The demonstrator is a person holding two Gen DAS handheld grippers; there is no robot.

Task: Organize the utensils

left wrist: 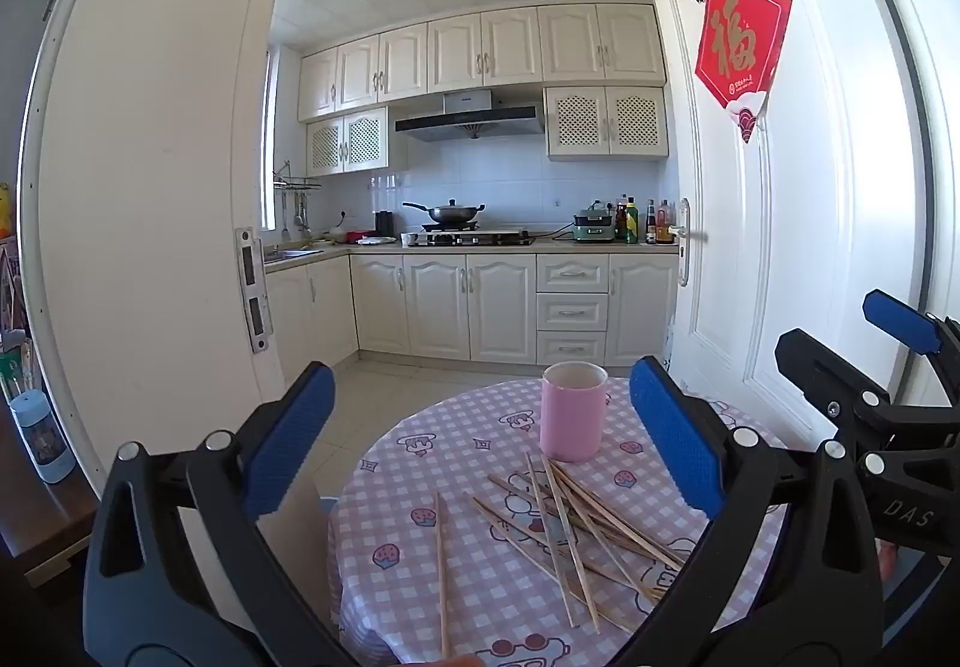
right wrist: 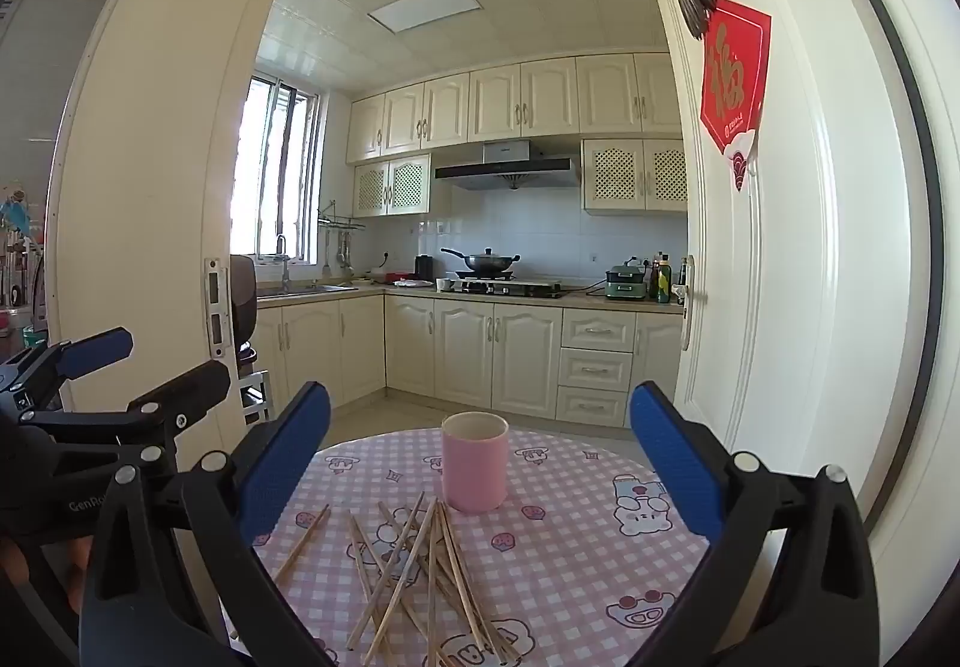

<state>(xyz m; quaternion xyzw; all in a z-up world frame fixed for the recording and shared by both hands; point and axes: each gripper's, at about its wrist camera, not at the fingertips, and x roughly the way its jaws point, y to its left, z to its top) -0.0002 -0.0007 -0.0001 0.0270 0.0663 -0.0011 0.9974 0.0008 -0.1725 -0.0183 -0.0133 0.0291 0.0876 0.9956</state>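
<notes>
A pink cup [left wrist: 572, 410] stands upright on a round table with a pink checked cloth [left wrist: 480, 565]. Several wooden chopsticks [left wrist: 570, 523] lie scattered in a loose pile in front of the cup; one chopstick [left wrist: 441, 571] lies apart to the left. My left gripper [left wrist: 480, 439] is open and empty, held above the table's near side. The right gripper [left wrist: 864, 343] shows at the right edge of the left wrist view, open. In the right wrist view the cup [right wrist: 474, 461] and the chopstick pile [right wrist: 420, 571] lie ahead of my open, empty right gripper [right wrist: 480, 457]. The left gripper [right wrist: 150, 367] shows at the left.
A white door [left wrist: 780, 223] with a red paper decoration [left wrist: 741, 51] stands open close to the table's right side. A white door frame [left wrist: 150, 247] is on the left. Behind the table, tiled floor [left wrist: 384, 403] leads to kitchen cabinets [left wrist: 468, 307] with a wok on the stove.
</notes>
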